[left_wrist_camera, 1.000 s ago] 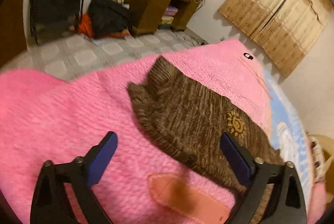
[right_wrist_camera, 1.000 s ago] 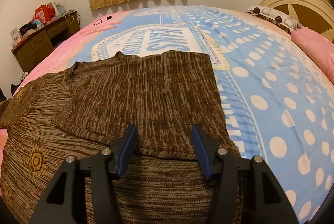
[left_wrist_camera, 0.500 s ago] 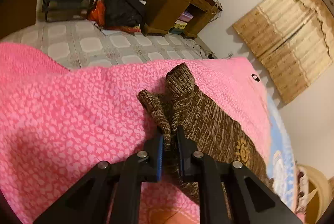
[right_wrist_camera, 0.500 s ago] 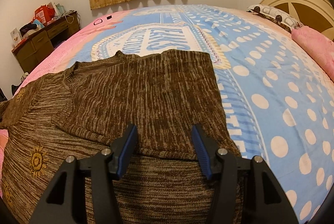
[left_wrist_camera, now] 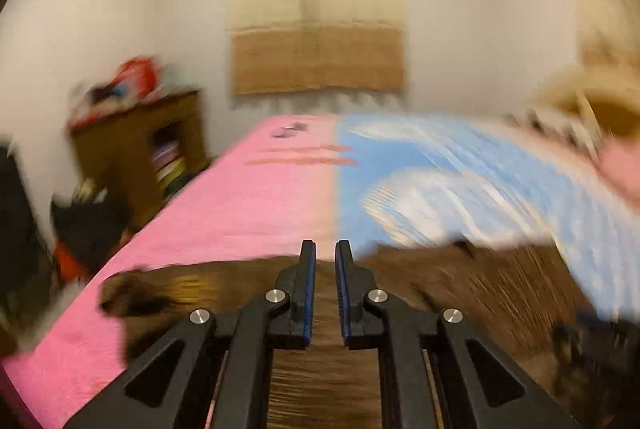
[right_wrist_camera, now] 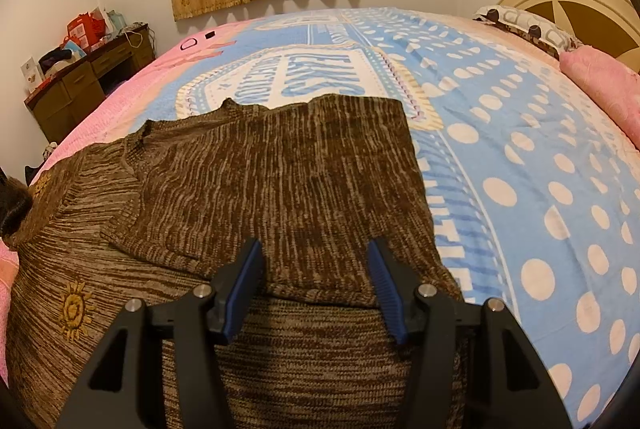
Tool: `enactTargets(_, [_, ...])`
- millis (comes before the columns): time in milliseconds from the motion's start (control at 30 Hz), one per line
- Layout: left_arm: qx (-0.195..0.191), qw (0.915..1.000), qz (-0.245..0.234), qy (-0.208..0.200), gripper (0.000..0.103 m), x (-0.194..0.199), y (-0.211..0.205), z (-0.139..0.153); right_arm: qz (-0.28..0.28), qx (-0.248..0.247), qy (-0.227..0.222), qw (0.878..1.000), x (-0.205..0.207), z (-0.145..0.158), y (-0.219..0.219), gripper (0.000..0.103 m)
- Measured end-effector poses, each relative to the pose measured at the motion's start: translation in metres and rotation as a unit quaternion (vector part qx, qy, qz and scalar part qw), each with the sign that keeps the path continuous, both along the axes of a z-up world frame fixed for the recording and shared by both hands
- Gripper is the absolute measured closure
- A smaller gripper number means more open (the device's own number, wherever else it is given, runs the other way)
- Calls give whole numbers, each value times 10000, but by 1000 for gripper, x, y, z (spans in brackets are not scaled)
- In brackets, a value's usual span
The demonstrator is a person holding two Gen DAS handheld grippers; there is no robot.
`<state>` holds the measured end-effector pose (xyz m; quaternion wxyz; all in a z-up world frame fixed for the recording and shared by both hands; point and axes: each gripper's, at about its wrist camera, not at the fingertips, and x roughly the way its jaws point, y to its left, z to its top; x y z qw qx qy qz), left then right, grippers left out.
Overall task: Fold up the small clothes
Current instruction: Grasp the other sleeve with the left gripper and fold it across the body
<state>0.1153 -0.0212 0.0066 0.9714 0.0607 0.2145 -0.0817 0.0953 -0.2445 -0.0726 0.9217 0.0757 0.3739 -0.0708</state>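
A brown marled knit sweater (right_wrist_camera: pixel 256 197) is spread on the bed (right_wrist_camera: pixel 520 157), over the pink and blue printed cover. One side has already been folded in across the body, so a doubled panel lies on top. A small yellow sun emblem (right_wrist_camera: pixel 74 307) is seen near the sweater's left edge.

Right tongs (right_wrist_camera: pixel 316 283) are held about half open just above the folded panel; nothing is gripped between the blue pads.

Left tongs (left_wrist_camera: pixel 325 293) are seen nearly shut, pads close together. The left wrist view is heavily smeared; brown knit lies under and between the fingers, probably pinched, though the hold cannot be confirmed. At the far left of the right wrist view a raised sleeve end (right_wrist_camera: pixel 14 207) is seen.

A wooden desk (right_wrist_camera: pixel 84 77) stands by the wall beyond the bed.
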Motion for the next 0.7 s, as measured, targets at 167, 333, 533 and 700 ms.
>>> enactTargets(167, [467, 9950, -493, 729, 93, -6, -51, -42, 10, 55, -16, 10000, 0, 0, -2, 45])
enactTargets(333, [-99, 9959, -259, 862, 93, -22, -10, -31, 27, 126, -39, 9999, -1, 0, -4, 44])
enactTargets(533, [-667, 9821, 1733, 314, 13, -10, 114, -2, 34, 127, -40, 9999, -1, 0, -4, 43])
enactTargets(700, [-1039, 9654, 2313, 607, 12, 8, 181, -9, 41, 68, -13, 10000, 0, -1, -3, 41])
